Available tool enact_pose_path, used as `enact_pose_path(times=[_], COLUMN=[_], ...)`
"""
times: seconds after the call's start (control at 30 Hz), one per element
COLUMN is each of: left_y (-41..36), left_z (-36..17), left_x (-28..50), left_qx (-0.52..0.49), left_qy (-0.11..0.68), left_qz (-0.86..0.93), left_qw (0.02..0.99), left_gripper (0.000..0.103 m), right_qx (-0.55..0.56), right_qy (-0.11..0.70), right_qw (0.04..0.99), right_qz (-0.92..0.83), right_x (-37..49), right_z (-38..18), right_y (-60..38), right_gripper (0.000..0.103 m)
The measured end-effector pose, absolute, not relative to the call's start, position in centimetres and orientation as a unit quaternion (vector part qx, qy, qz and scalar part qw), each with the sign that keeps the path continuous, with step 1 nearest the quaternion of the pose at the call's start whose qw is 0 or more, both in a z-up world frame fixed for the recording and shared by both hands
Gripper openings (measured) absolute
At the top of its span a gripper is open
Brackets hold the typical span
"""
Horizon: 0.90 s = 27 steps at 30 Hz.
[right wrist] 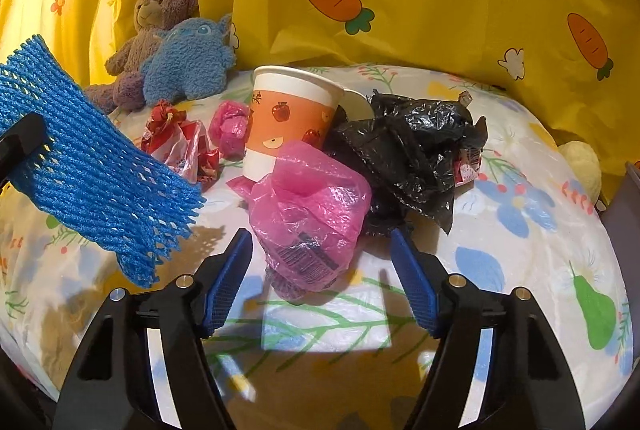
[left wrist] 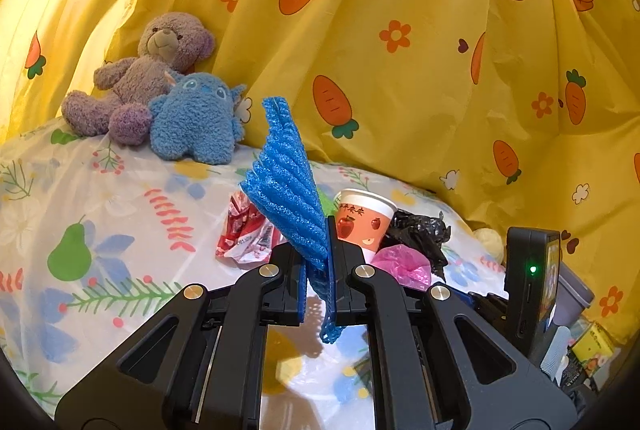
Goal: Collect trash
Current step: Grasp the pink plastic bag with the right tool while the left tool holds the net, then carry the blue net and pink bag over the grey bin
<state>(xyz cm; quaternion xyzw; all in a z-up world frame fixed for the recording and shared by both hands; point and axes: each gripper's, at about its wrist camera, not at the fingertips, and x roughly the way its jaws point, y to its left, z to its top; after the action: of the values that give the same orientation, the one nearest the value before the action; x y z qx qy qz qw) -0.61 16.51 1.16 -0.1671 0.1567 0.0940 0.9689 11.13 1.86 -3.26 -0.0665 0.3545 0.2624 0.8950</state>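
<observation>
My left gripper [left wrist: 318, 262] is shut on a blue foam net [left wrist: 286, 181] and holds it above the bed; the net also shows at the left of the right wrist view [right wrist: 100, 169]. My right gripper [right wrist: 322, 262] is open, its jaws on either side of a crumpled pink plastic bag [right wrist: 310, 213]. Behind the bag stand an orange paper cup [right wrist: 290, 117], a crumpled black plastic bag [right wrist: 412, 153], a red-and-white wrapper [right wrist: 180, 145] and a small pink wad [right wrist: 230, 125]. The cup [left wrist: 364, 220] and wrapper [left wrist: 248, 234] also show in the left wrist view.
The trash lies on a floral bedsheet [right wrist: 520, 250]. A brown teddy bear [left wrist: 148, 69] and a blue plush toy [left wrist: 196, 121] sit at the back against a yellow carrot-print curtain [left wrist: 420, 49]. A grey bin edge [right wrist: 628, 209] is at the right.
</observation>
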Motion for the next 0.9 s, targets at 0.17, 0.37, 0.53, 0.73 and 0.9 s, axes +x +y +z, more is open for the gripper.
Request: enact_pose_path(times=[0.17,0.37,0.53,0.73,0.9], left_y=[16.1,15.7,15.4,14.7,13.8], left_z=[1.0,1.0,0.9,0.9,1.3], left_x=[-0.5,-0.6,-0.6,-0.5,-0.7], left_qx=[-0.163,-0.159,-0.160,-0.162,-0.158], left_qy=[0.160,0.158,0.159,0.158,0.154], left_qz=[0.088,0.086,0.083,0.071,0.058], left_qw=[0.970,0.971,0.971,0.971,0.974], left_gripper=[0.007,0.007,0.007,0.007,0.007], right_qx=[-0.065,-0.060,-0.041,-0.023,-0.008], right_qy=[0.360,0.342,0.318,0.298,0.290], right_qw=[0.890,0.898,0.910,0.922,0.929], right_qz=[0.271,0.270,0.264,0.245,0.229], right_x=[11.2,10.1,8.7,7.2,6.1], right_z=[-3.4,-3.0,-1.8,-0.8,-0.5], right_y=[1.7,0.3,-2.7,-6.7,-9.8], right_gripper=[0.035,0.011,0.008,0.008,0.008])
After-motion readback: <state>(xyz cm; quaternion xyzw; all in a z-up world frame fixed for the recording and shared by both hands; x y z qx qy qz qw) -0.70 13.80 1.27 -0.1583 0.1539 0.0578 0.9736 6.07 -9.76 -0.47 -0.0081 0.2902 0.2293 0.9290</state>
